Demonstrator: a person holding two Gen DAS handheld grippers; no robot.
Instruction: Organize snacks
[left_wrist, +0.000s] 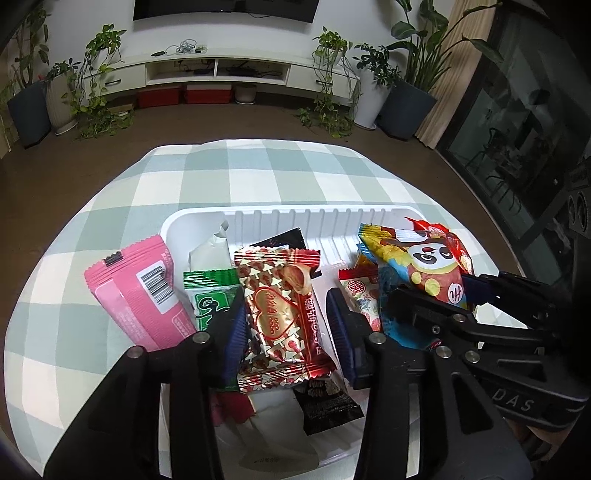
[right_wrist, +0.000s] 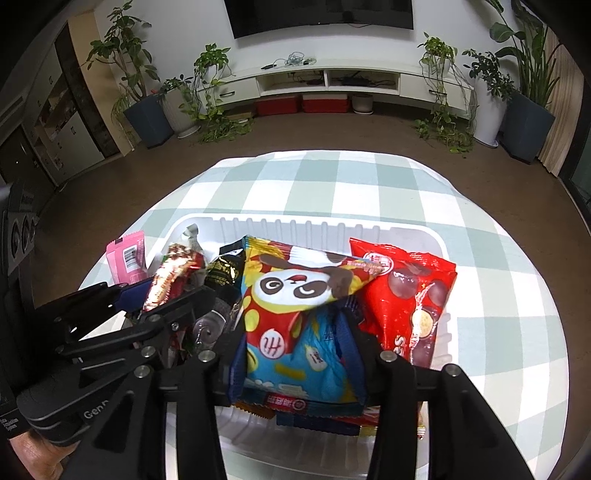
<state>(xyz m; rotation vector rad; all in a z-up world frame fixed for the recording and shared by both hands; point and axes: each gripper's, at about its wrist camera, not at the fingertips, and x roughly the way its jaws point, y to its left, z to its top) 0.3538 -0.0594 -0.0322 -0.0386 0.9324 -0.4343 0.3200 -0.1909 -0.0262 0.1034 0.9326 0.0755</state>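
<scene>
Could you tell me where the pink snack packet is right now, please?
In the left wrist view, the pink packet leans on the white tray's left rim, over the checked cloth, beside the green packet.

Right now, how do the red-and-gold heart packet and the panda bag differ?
The red-and-gold heart packet is small, foil-shiny, with gold hearts and stars; the panda bag is bigger, with a cartoon panda on red and blue. The heart packet sits between the left gripper fingers, in the white bin's left part; the panda bag sits between the right gripper fingers, further right. Both are sealed, lying in the bin between open jaws.
</scene>
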